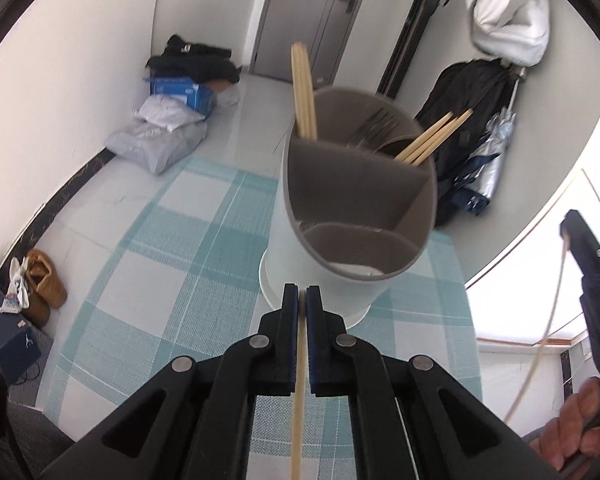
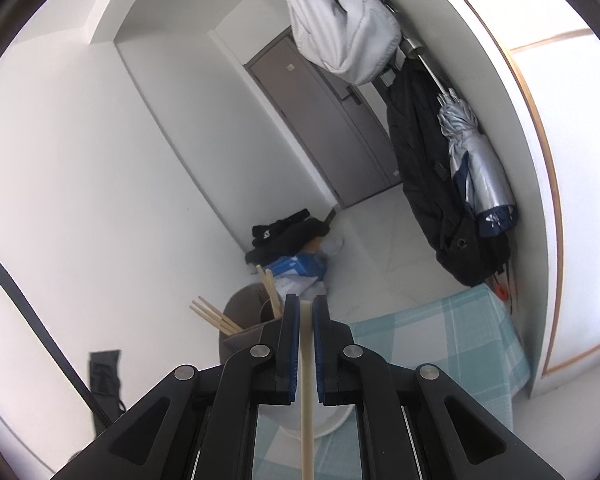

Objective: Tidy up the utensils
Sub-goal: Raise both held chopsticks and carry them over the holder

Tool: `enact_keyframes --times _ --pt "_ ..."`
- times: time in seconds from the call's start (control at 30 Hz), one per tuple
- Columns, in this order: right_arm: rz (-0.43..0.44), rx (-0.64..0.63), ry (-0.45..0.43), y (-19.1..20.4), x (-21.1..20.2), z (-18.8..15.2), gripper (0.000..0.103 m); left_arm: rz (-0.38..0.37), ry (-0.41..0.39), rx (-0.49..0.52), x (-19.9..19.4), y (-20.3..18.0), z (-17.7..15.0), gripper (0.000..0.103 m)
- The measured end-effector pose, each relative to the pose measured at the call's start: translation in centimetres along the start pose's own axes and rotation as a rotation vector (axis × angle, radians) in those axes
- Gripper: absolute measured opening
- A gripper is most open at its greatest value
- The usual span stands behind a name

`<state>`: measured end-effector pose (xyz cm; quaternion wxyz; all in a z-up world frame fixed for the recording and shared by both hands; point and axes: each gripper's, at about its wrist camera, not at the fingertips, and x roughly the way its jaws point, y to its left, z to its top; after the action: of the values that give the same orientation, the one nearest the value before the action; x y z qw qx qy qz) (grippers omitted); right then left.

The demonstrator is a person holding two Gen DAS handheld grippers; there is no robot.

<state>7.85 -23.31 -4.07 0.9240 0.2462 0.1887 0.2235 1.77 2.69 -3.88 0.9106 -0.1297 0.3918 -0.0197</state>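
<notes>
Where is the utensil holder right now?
In the left wrist view, the utensil holder stands on the checked tablecloth, centre frame just beyond the left tool.

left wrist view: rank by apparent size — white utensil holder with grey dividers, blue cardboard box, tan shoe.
1. White utensil holder with grey dividers, though it sits nearest the camera, which inflates it.
2. Blue cardboard box by the far wall.
3. Tan shoe on the floor, close to the box in apparent size; unsure.
</notes>
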Motion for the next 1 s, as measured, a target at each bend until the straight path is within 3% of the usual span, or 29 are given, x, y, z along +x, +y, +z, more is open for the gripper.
enact_keyframes --times 0.17,0.63,1.0 --pt "-0.028 -0.043 -0.020 1.5 -0.6 -0.6 0.006 -0.039 -0.055 0.011 -1.6 0.0 0.5 0.000" --pt "-0.114 -0.087 -0.026 3.3 -1.4 -1.9 0.006 -0.094 -0.061 0.070 -2.6 1.3 1.1 0.000" --pt "-0.070 -0.124 -0.100 6.1 -2.8 -0.9 0.006 -0.176 -0.066 0.077 -4.5 1.9 3.1 0.000"
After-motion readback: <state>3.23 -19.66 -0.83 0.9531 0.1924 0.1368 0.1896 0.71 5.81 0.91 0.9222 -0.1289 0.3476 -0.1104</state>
